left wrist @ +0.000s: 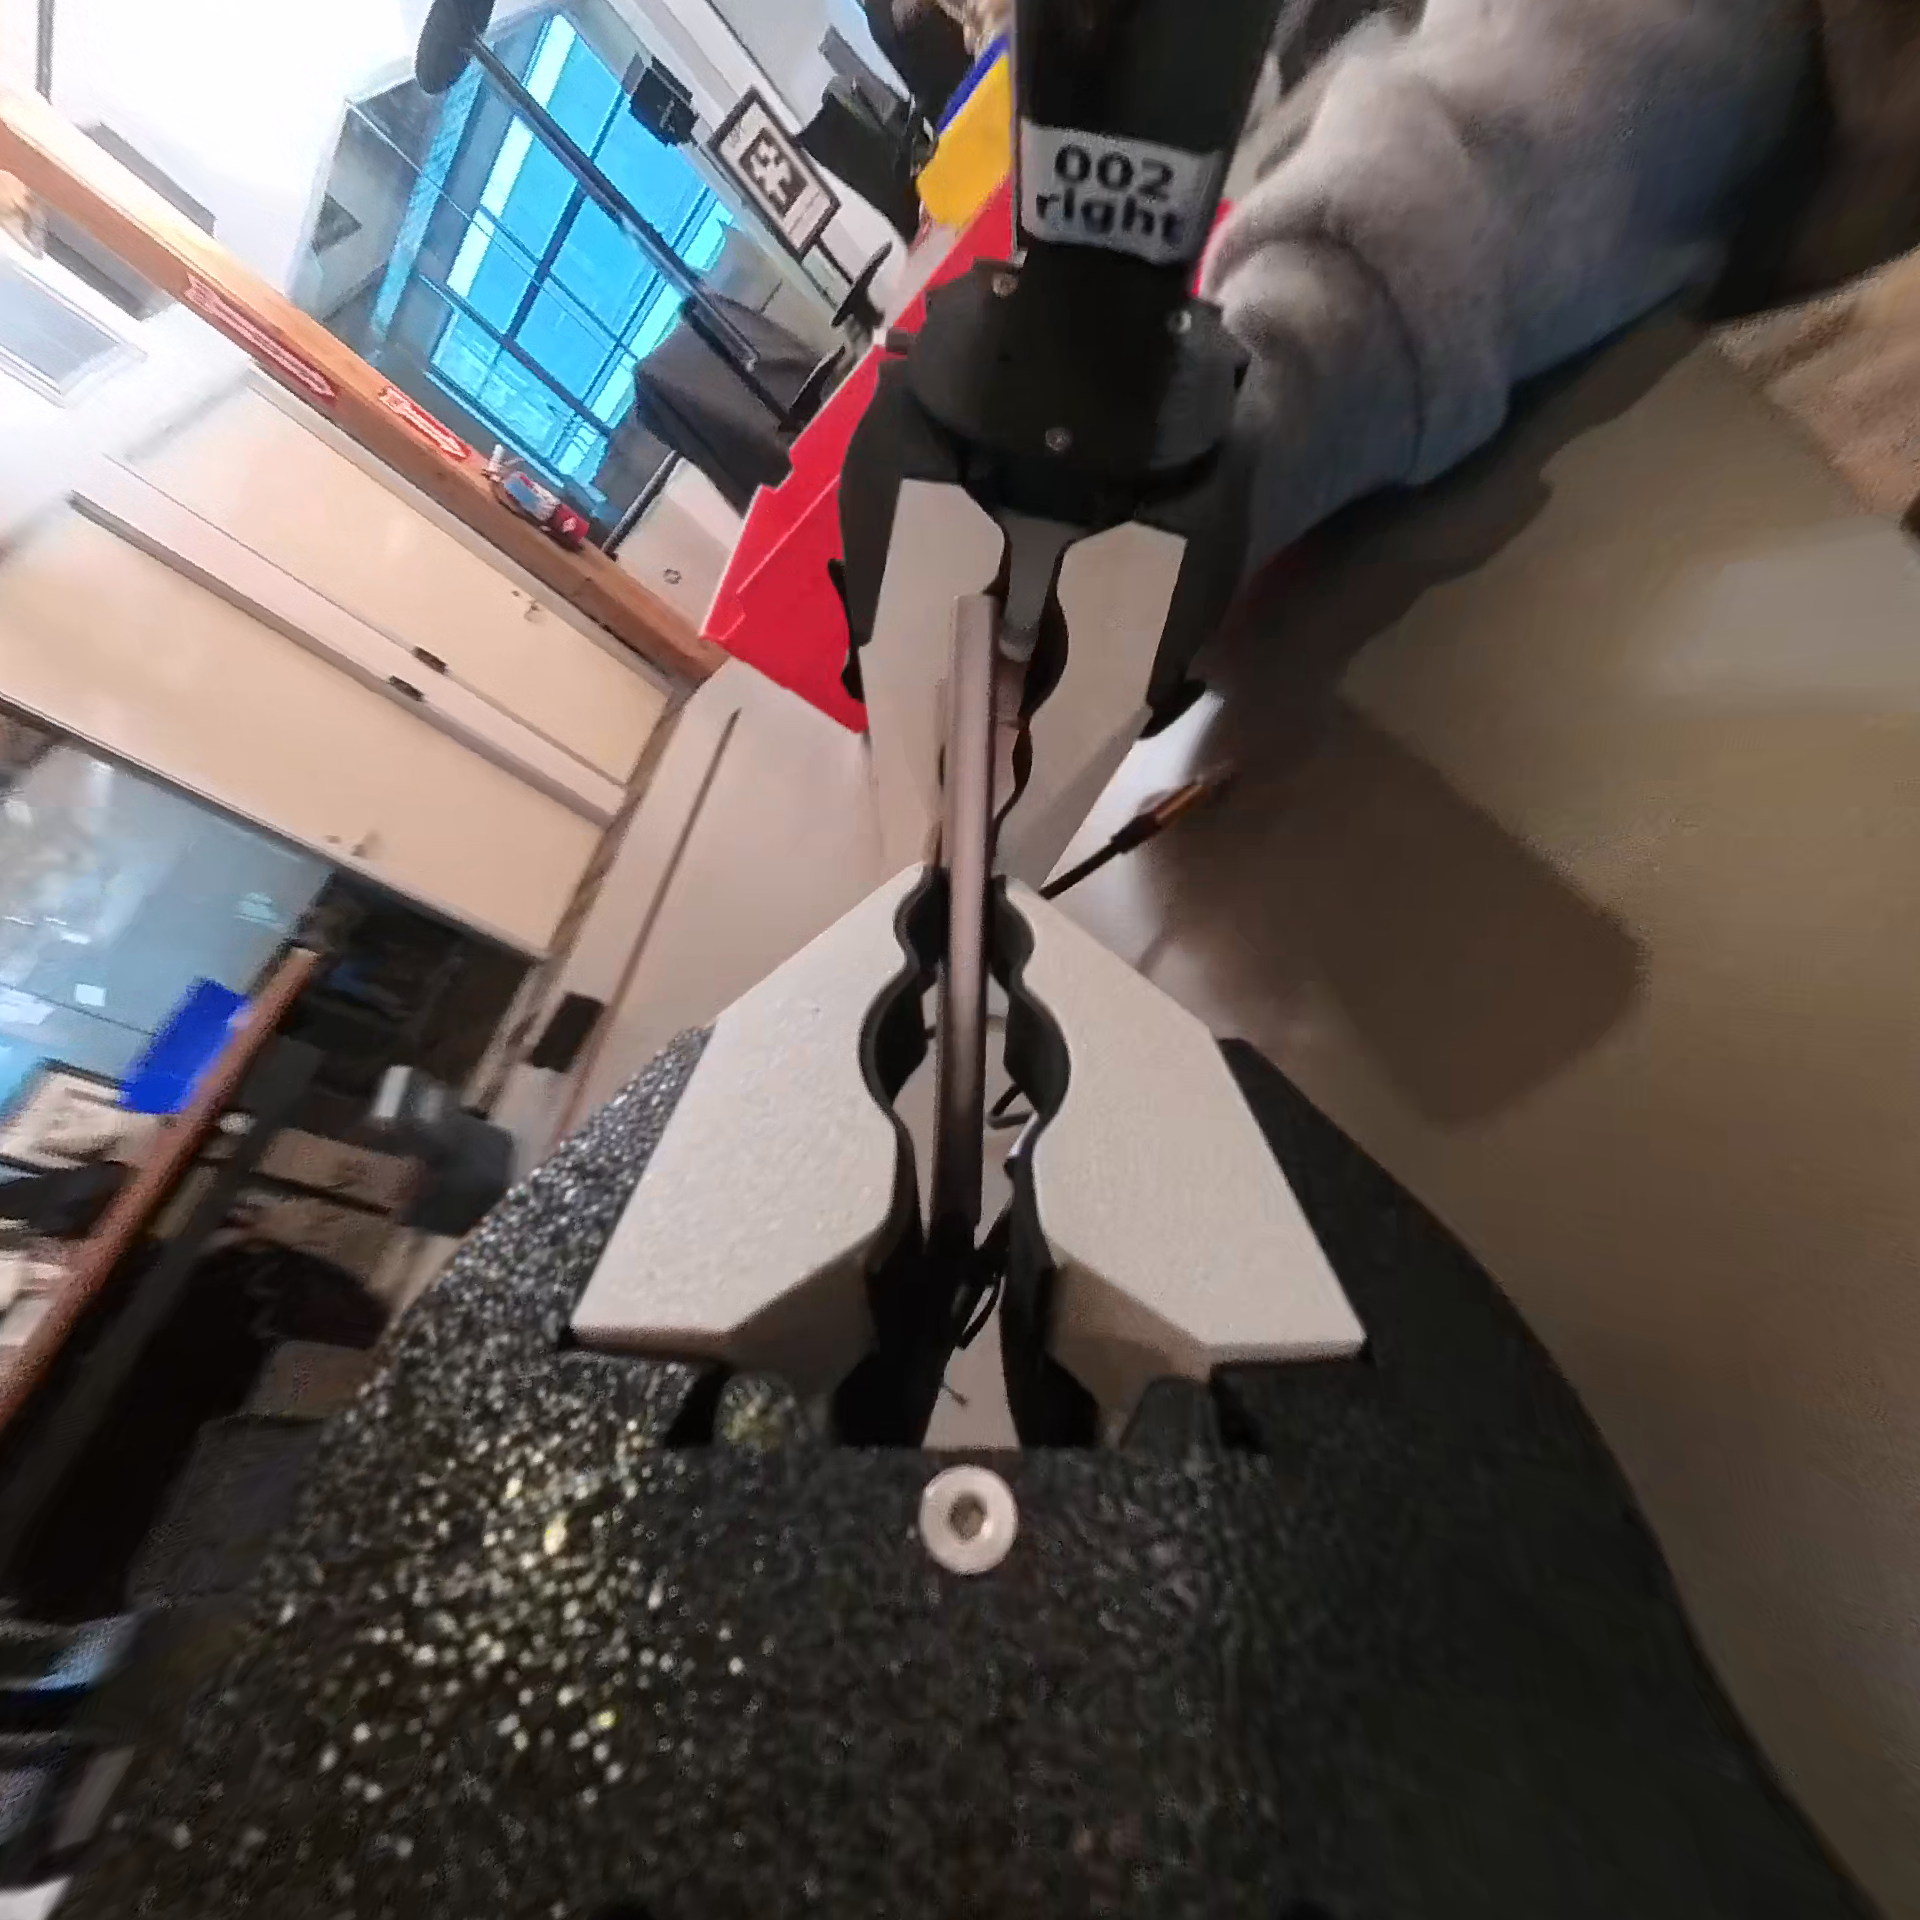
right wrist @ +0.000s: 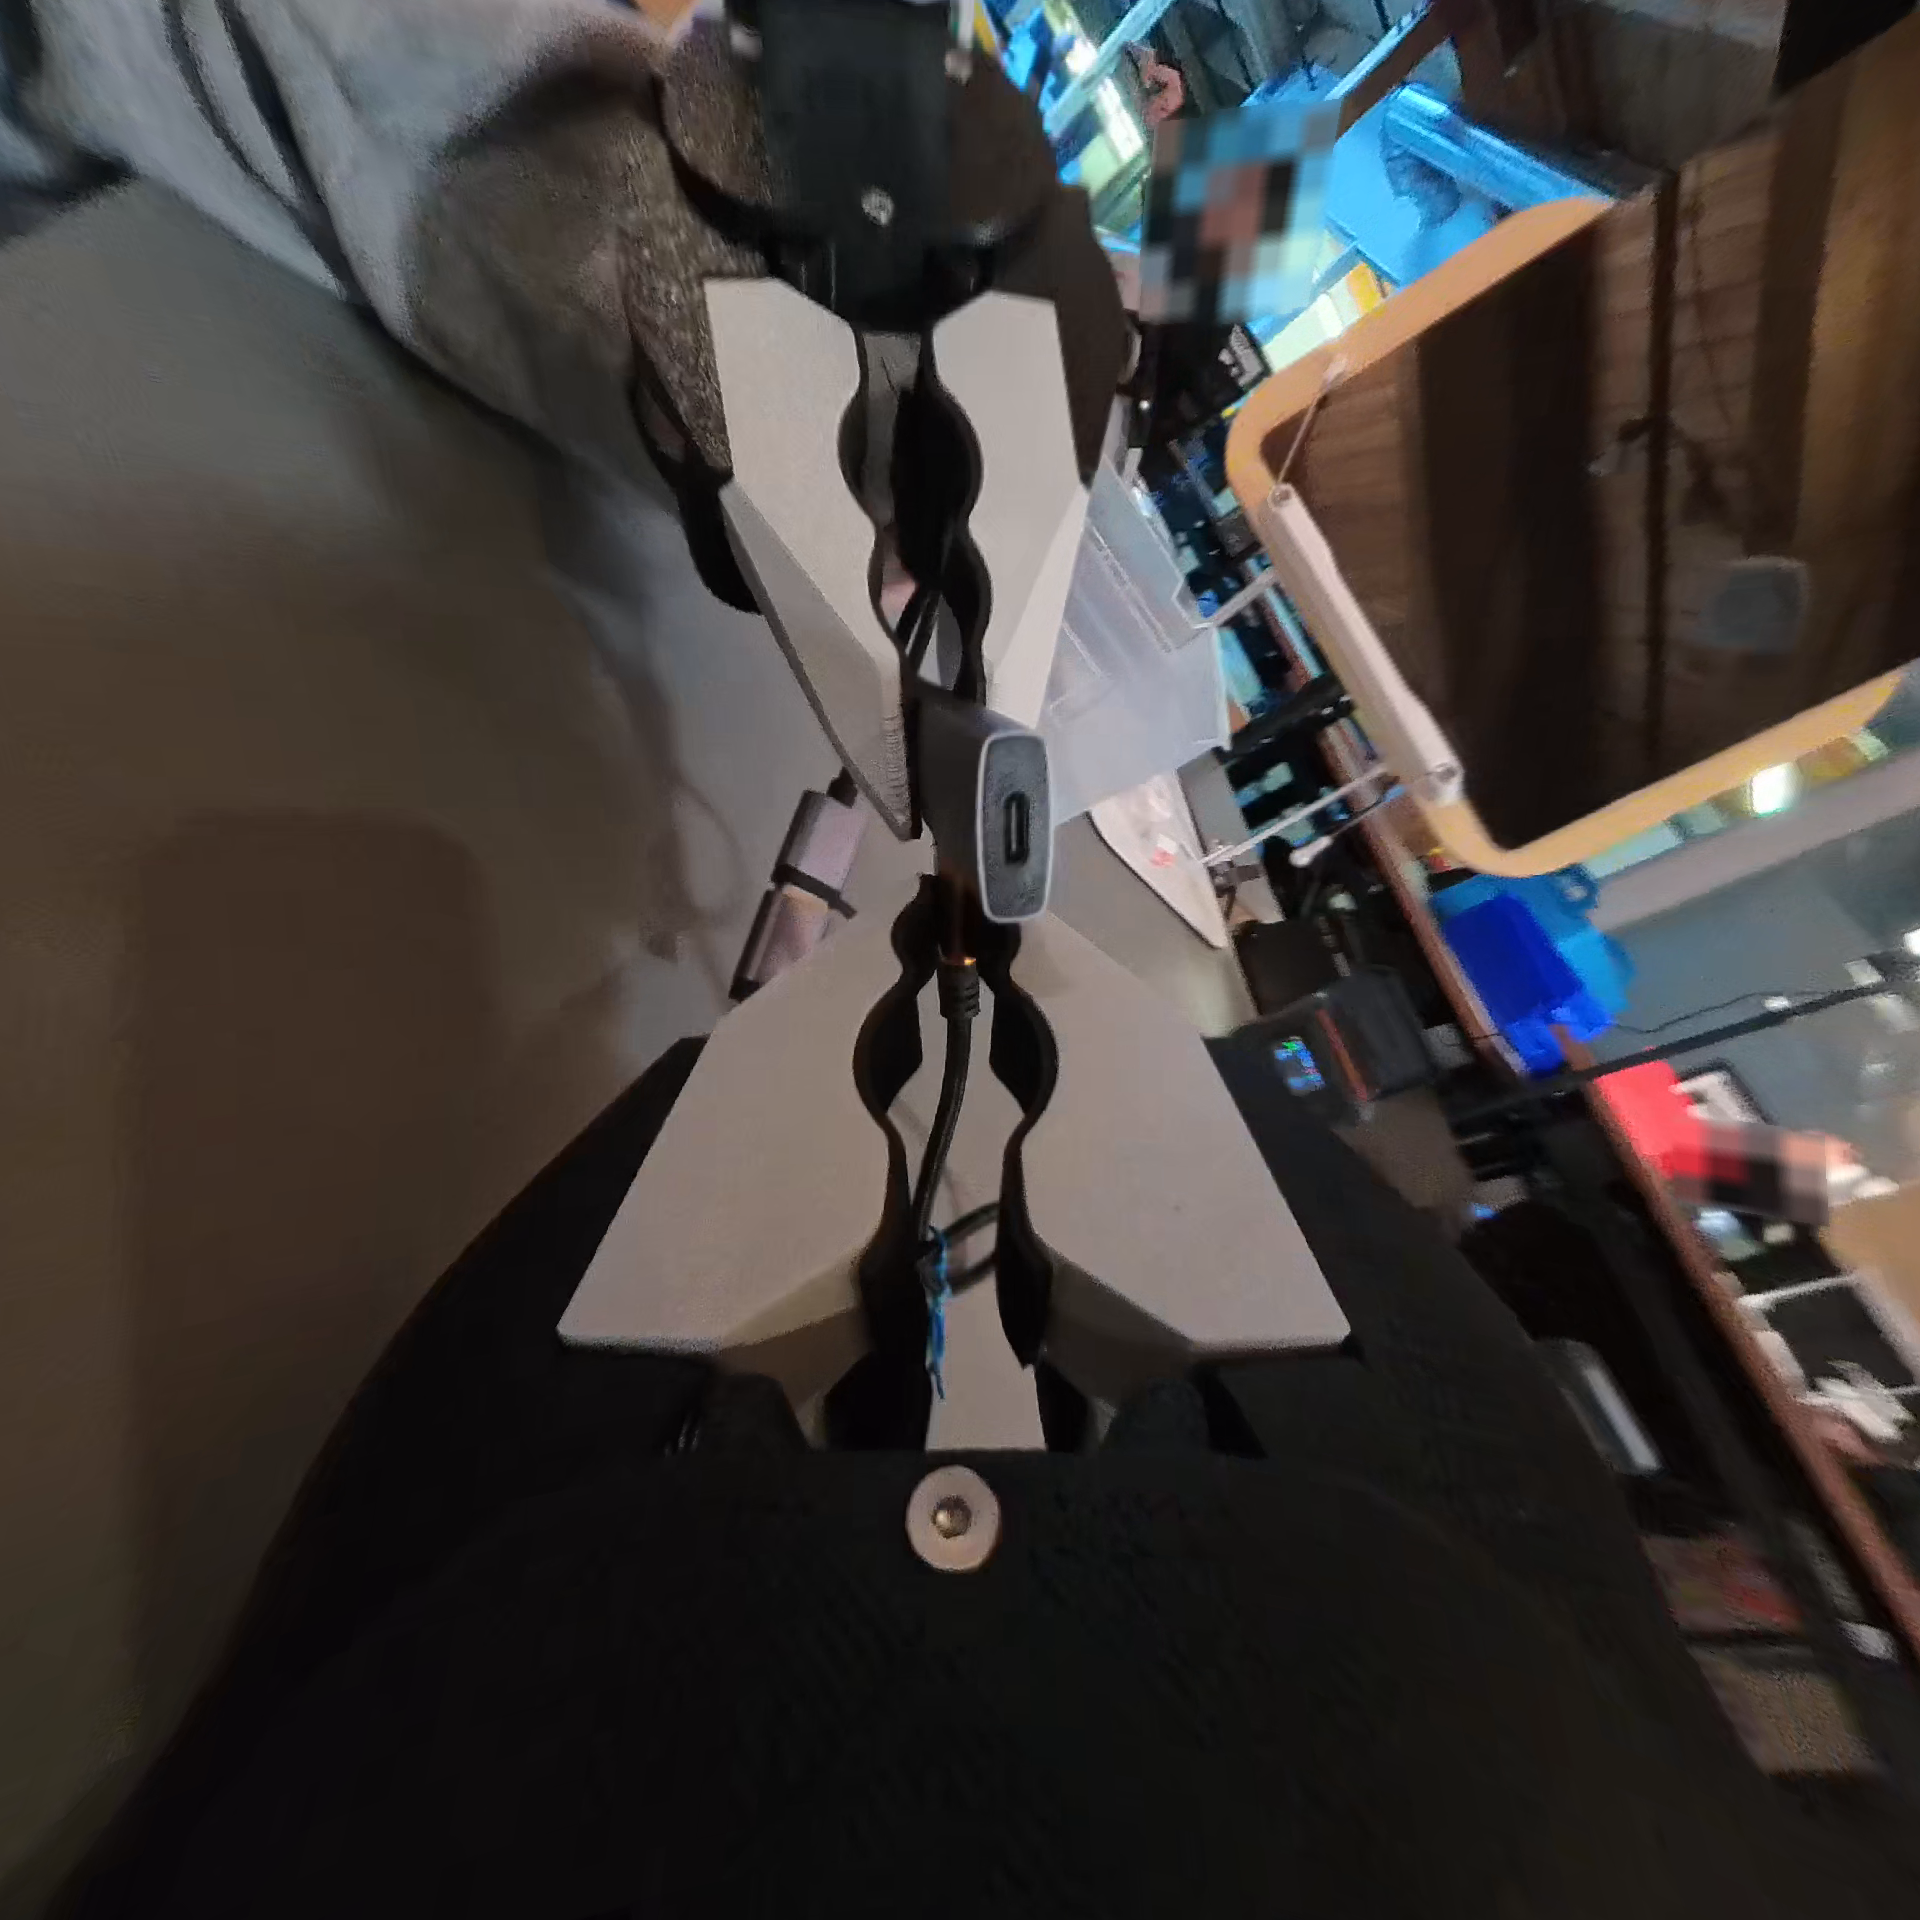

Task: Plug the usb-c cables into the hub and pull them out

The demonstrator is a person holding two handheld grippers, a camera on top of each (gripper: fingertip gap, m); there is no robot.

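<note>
My left gripper is shut on a thin grey hub, seen edge-on and pointing away. Facing it, my right gripper is shut on a cable plug whose tip meets the hub's far end. In the right wrist view my right gripper grips the black cable's plug against the side of the hub. The hub's end face shows an empty port. The left gripper holds the hub from above. I cannot tell whether the plug is seated.
A loose cable with a copper-coloured plug lies on the beige table. Two grey plugs lie on the table beside the hub. A grey sleeve is behind the right gripper. A red bin and a clear tray stand at the table's far side.
</note>
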